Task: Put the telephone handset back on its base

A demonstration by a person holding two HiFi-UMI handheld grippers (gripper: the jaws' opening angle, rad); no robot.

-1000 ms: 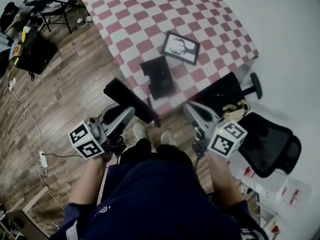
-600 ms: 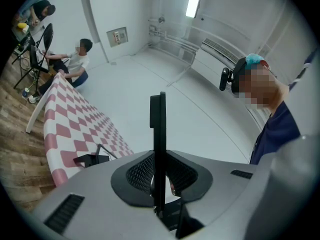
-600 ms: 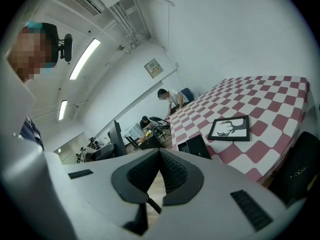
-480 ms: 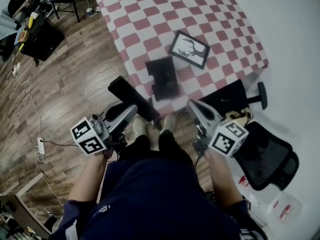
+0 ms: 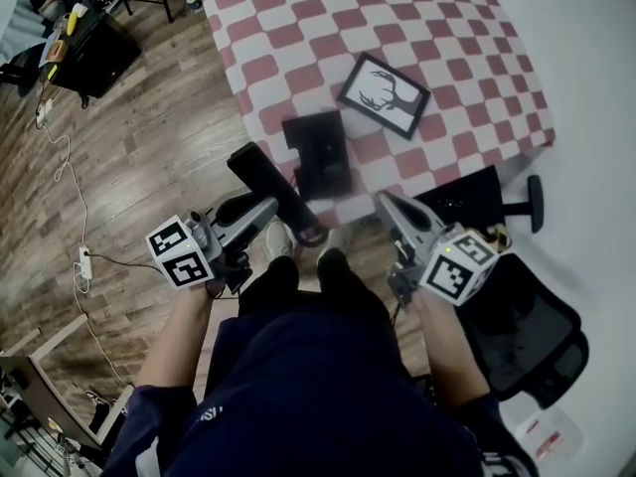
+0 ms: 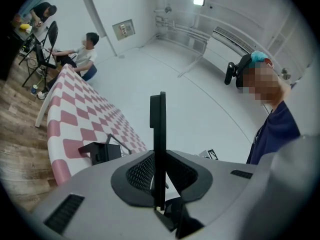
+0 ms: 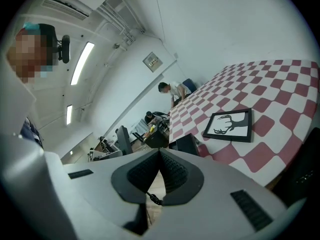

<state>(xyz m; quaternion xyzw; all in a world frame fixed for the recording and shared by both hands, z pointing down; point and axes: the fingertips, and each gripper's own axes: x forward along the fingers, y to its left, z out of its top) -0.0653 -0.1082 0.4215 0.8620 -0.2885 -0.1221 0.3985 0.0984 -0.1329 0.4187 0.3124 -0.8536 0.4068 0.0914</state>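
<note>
In the head view a long black telephone handset [image 5: 276, 195] is clamped in my left gripper [image 5: 266, 210]; its far end reaches to the table's near edge. The left gripper view has the handset [image 6: 159, 134] edge-on and upright between the pads. The black base [image 5: 318, 152] sits on the red-and-white checked tablecloth [image 5: 397, 28], just beyond the handset's tip, and appears again in the left gripper view [image 6: 100, 151]. My right gripper [image 5: 386, 202] hovers off the table's near edge, to the right of the base. Its pads meet in the right gripper view [image 7: 160, 151] with nothing held.
A framed deer picture [image 5: 383, 95] lies on the cloth right of the base. Black office chairs [image 5: 522, 331] stand at the right. A power strip with cables [image 5: 83, 266] lies on the wood floor at left. People sit at desks [image 6: 82, 56] beyond the table.
Both grippers have moved closer to the table; the handset's tip is now nearer the base. The left gripper's hold on the handset is unchanged.
</note>
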